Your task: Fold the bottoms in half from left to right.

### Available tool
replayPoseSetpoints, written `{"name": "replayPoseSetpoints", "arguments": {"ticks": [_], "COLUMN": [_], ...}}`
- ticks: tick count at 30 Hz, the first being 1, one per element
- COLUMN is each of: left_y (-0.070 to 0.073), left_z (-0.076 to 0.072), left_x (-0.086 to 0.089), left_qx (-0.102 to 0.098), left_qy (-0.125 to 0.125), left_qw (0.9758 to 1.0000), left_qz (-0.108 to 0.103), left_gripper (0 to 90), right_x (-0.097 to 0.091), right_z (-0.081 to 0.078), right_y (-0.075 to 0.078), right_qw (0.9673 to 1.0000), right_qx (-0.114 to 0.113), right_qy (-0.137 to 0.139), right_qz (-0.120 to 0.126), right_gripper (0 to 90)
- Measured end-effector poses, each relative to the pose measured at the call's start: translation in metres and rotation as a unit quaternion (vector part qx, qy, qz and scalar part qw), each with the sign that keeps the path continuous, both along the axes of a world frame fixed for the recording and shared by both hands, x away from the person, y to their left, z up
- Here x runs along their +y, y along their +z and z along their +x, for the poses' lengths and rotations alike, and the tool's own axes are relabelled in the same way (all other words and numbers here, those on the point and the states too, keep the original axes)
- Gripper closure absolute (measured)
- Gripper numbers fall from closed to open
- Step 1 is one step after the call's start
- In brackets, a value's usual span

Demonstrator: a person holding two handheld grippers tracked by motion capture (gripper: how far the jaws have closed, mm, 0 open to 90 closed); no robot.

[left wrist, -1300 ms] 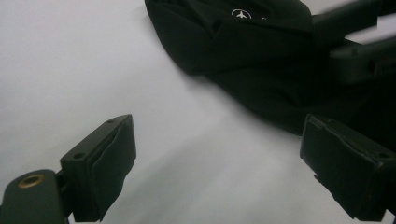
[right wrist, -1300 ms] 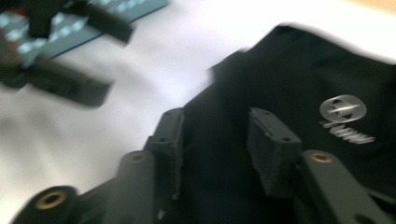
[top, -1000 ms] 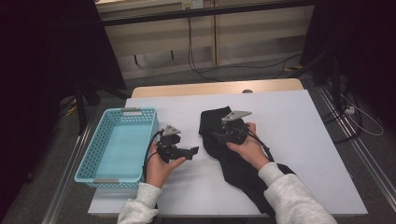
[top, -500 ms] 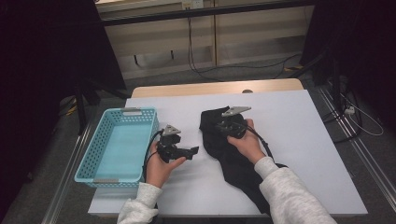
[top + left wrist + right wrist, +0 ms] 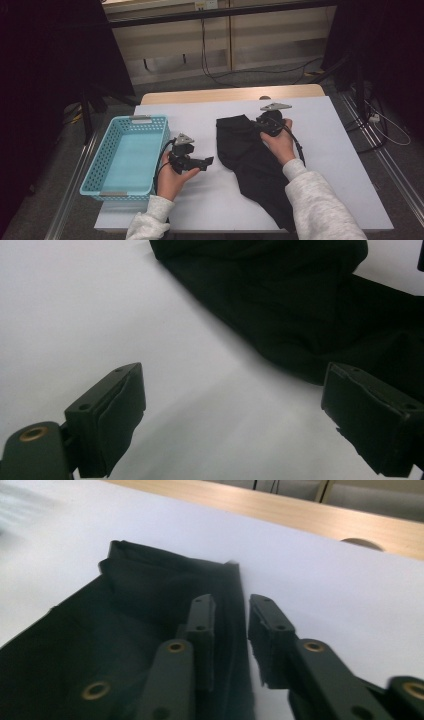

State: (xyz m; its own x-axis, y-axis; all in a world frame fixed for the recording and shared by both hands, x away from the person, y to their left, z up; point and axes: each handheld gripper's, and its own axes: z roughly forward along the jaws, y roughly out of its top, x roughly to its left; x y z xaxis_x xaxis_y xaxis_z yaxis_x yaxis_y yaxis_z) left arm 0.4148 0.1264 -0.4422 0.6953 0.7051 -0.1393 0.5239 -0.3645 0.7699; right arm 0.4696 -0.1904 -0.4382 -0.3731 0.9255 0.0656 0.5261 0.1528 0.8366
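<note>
the left tongs [image 5: 206, 161] rest low in the left hand [image 5: 172, 175], jaws spread wide with nothing between them. ahead and to their right, the right tongs [image 5: 257, 122] reach farther out, their jaws just opening, a narrow gap showing.

Matt black cloth garment [image 5: 252, 160] lies on a smooth white table [image 5: 330, 165] with a wooden edge; the basket [image 5: 125, 155] is perforated blue plastic.
</note>
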Motion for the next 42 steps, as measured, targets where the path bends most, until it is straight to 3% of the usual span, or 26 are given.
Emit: {"name": "replayPoseSetpoints", "arguments": {"ticks": [5, 7, 15, 22, 24, 32, 35, 40, 42], "left_y": [-0.002, -0.002, -0.006, -0.01, -0.012, -0.02, -0.02, -0.018, -0.018], "left_z": [0.004, 0.007, 0.023, 0.035, 0.039, 0.055, 0.06, 0.064, 0.064], "left_x": [-0.002, -0.003, -0.015, -0.03, -0.034, -0.054, -0.06, -0.066, -0.066], "left_qx": [0.002, 0.002, 0.009, 0.013, 0.02, 0.035, 0.041, 0.054, 0.051], "left_qy": [0.003, 0.005, 0.006, 0.003, 0.001, 0.003, 0.007, 0.026, 0.027], "left_qw": [1.0, 1.0, 0.9999, 0.9999, 0.9997, 0.9994, 0.9991, 0.9982, 0.9983], "left_qz": [0.001, 0.0, -0.005, -0.006, -0.012, 0.006, 0.003, 0.006, 0.012], "left_gripper": [10.5, 10.6, 14.3, 25.8, 30.1, 36.0, 40.4, 55.8, 63.2], "right_x": [-0.004, -0.005, -0.014, -0.023, -0.027, -0.043, -0.051, -0.06, -0.063], "right_z": [-0.008, -0.014, -0.051, -0.084, -0.093, -0.118, -0.125, -0.131, -0.133], "right_y": [0.004, 0.005, 0.006, 0.001, 0.001, 0.005, 0.005, 0.002, 0.002], "right_qw": [0.9999, 0.9996, 0.9985, 0.9975, 0.9975, 0.9982, 0.9986, 0.999, 0.9991], "right_qx": [0.007, 0.014, 0.02, 0.019, 0.02, 0.008, 0.003, 0.008, 0.009], "right_qy": [0.01, 0.024, 0.05, 0.062, 0.063, 0.056, 0.049, 0.041, 0.04], "right_qz": [0.007, -0.002, -0.012, -0.028, -0.026, -0.02, -0.017, -0.013, -0.013], "right_gripper": [52.8, 48.3, 34.6, 29.8, 28.7, 25.6, 25.4, 25.2, 25.2]}}
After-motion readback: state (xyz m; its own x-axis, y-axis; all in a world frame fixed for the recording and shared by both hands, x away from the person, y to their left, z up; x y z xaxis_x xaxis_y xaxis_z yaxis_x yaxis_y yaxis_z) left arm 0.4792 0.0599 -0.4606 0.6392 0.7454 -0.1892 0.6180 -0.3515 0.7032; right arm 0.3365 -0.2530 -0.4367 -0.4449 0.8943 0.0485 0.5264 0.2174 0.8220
